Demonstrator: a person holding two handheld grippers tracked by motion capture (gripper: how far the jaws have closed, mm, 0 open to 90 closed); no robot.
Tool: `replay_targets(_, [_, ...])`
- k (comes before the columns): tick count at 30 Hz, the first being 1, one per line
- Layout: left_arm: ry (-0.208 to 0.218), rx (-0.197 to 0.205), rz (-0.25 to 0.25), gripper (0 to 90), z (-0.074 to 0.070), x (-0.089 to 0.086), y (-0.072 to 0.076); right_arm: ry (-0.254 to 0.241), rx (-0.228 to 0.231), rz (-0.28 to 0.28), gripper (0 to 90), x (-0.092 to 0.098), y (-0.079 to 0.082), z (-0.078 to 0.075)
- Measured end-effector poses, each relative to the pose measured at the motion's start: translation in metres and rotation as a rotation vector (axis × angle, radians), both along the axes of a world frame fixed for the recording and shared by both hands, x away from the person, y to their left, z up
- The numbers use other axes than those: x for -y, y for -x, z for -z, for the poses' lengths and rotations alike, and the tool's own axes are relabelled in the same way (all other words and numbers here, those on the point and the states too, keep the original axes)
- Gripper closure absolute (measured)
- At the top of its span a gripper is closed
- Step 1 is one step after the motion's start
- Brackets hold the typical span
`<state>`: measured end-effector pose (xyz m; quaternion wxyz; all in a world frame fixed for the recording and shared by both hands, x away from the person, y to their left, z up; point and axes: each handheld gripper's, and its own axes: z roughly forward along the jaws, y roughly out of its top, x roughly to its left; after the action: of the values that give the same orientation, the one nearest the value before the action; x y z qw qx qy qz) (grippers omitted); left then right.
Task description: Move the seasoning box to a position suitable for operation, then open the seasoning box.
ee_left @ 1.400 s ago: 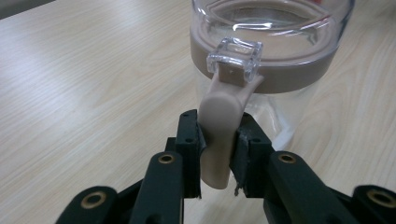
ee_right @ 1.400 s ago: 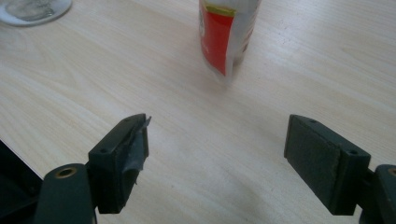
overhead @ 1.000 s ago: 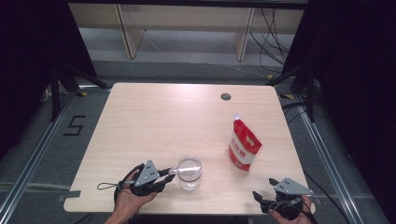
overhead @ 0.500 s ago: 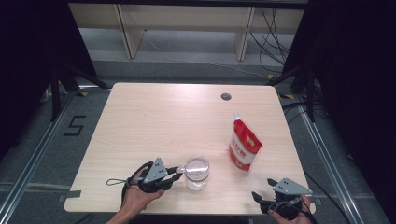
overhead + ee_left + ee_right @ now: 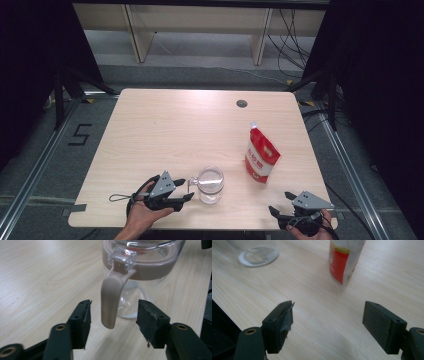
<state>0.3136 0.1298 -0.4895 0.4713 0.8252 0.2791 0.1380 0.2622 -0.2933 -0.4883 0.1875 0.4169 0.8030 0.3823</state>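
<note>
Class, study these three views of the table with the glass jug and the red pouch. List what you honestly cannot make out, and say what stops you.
1. Print on the red pouch: too small in the high view; cut off by the top edge in the right gripper view.
2. Glass jug contents: its top is cut off in the left gripper view, and glare hides them from above.
3. Left gripper: whether its open jaws touch the handle cannot be told.

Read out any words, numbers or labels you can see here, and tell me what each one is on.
"5": a dark mark on the grey floor left of the wooden table.
Print on the red and white stand-up pouch: too small and blurred to read.
The clear glass jug with a beige handle: no text visible.
</note>
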Motion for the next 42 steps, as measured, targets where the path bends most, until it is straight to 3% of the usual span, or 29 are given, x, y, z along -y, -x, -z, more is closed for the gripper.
replay_targets(3, [0.015, 0.001, -0.018, 36.6, -0.003, -0.005, 0.004, 0.011, 0.025, -0.016, 25.5, 0.002, -0.002, 0.001])
replay_targets(4, [0.044, -0.025, -0.025, 34.2, -0.004, -0.006, 0.006, 0.013, 0.029, -0.018, 25.5, 0.002, -0.003, 0.001])
replay_targets(5, [0.047, -0.031, -0.031, 31.8, -0.006, -0.008, 0.007, 0.014, 0.034, -0.026, 25.5, 0.002, -0.003, 0.001])
replay_targets(9, [0.06, -0.026, -0.033, 28.4, -0.01, -0.013, 0.014, -0.015, -0.003, -0.013, 25.5, 0.0, 0.0, 0.001])
replay_targets(12, [0.07, -0.028, -0.035, 26.4, -0.014, -0.015, 0.017, -0.017, 0.002, -0.034, 25.4, -0.001, -0.003, 0.002])
replay_targets(13, [0.085, -0.026, -0.036, 26.2, -0.015, -0.016, 0.018, 0.0, 0.029, -0.058, 25.4, 0.0, -0.005, 0.002])
replay_targets(15, [0.08, -0.013, -0.021, 26.3, -0.017, -0.017, 0.018, 0.003, 0.023, -0.052, 25.5, 0.0, -0.004, 0.002])
replay_targets(19, [0.118, -0.05, -0.045, 27.7, -0.017, -0.018, 0.019, -0.004, 0.02, -0.04, 25.5, 0.0, -0.003, 0.001])
replay_targets(23, [0.123, -0.045, -0.029, 29.8, -0.018, -0.018, 0.018, 0.005, 0.028, -0.045, 25.4, 0.0, -0.004, 0.001])
replay_targets(25, [0.136, -0.049, -0.032, 30.6, -0.02, -0.018, 0.018, -0.011, 0.001, -0.022, 25.5, -0.002, -0.002, 0.001])
replay_targets(26, [0.152, -0.056, -0.031, 30.6, -0.02, -0.018, 0.017, 0.004, 0.022, -0.037, 25.5, -0.001, -0.004, 0.002])
replay_targets(31, [0.154, -0.058, -0.039, 31.1, -0.021, -0.015, 0.014, 0.007, 0.026, -0.034, 25.5, 0.0, -0.004, 0.002])
replay_targets(33, [0.142, -0.054, -0.042, 31.6, -0.022, -0.013, 0.013, -0.005, 0.009, -0.02, 25.4, -0.001, -0.002, 0.001])
replay_targets(35, [0.149, -0.055, -0.041, 31.9, -0.022, -0.012, 0.013, 0.006, 0.033, -0.035, 25.5, 0.0, -0.004, 0.002])
replay_targets(38, [0.156, -0.047, -0.029, 32.1, -0.023, -0.012, 0.013, 0.005, 0.022, -0.031, 25.5, -0.001, -0.003, 0.002])
replay_targets(39, [0.142, -0.041, -0.026, 32.1, -0.025, -0.014, 0.012, 0.008, 0.026, -0.034, 25.5, -0.001, -0.004, 0.002])
replay_targets(42, [0.183, -0.057, -0.037, 33.7, -0.028, -0.013, 0.012, 0.007, 0.023, -0.032, 25.4, 0.0, -0.004, 0.002])
